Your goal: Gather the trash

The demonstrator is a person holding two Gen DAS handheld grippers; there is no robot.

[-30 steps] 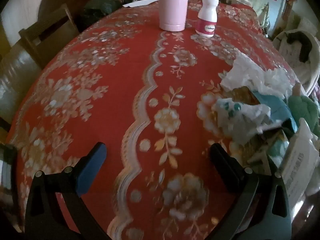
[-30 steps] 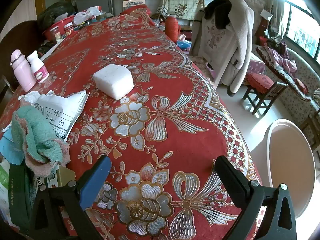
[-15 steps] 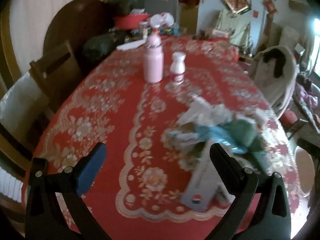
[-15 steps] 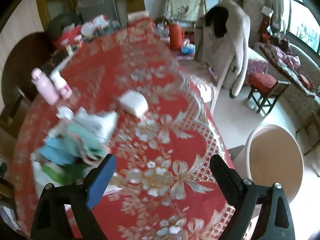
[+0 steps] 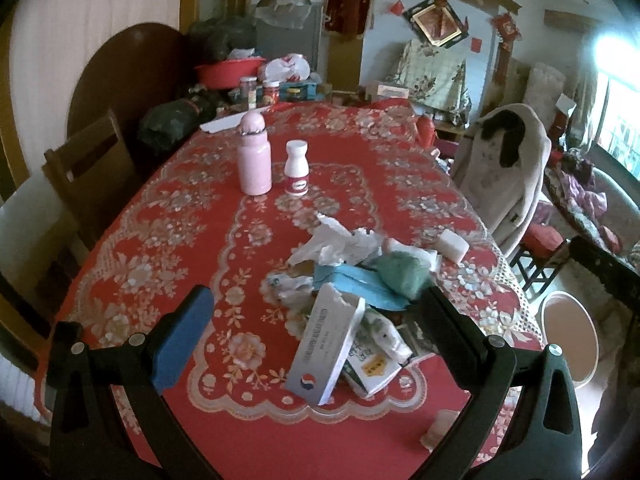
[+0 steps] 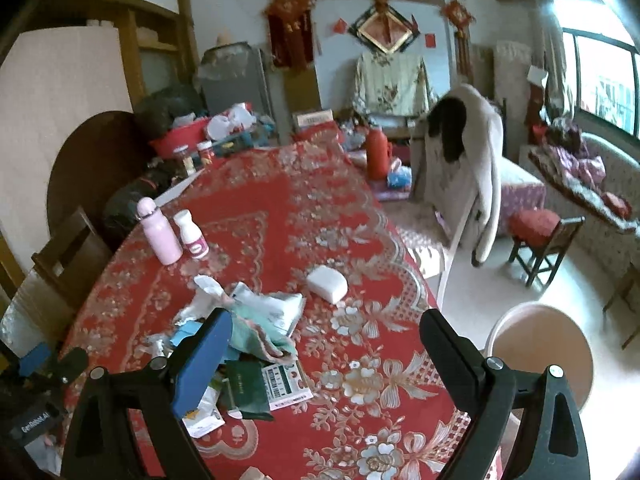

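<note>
hovering above the near end of the table [image 5: 168,216], the left gripper [image 5: 316,320] has its fingers spread wide apart with nothing between them. the right gripper [image 6: 324,340] hangs over the same table [image 6: 280,216], its fingers likewise far apart and empty.

in the left wrist view the trash pile [image 5: 352,280] lies on the red flowered cloth at about 1 o'clock from the gripper, near the table's front edge. it holds crumpled white tissue [image 5: 340,242] at the far side, a green rag [image 5: 400,272] on top of a blue wrapper [image 5: 360,284], and a long white box [image 5: 326,344] tilted up at the near side over a flat packet [image 5: 372,368]. a white block [image 5: 452,242] sits apart at the pile's 2 o'clock. at 12 o'clock, well beyond the pile, a pink bottle [image 5: 254,156] stands upright just beside a small white bottle [image 5: 297,168]. a pale bin [image 5: 568,336] stands on the floor off the table's right edge.

in the right wrist view the trash pile [image 6: 248,332] lies at 10 o'clock, partly behind the left finger [image 6: 204,356], with a dark green packet [image 6: 244,388] nearest. the white block [image 6: 327,283] is at 12 o'clock, the pink bottle [image 6: 158,232] and white bottle [image 6: 192,236] at 11 o'clock, the bin [image 6: 540,356] at 3 o'clock. a chair draped with a pale coat [image 6: 468,168] stands beyond the table's right side.
</note>
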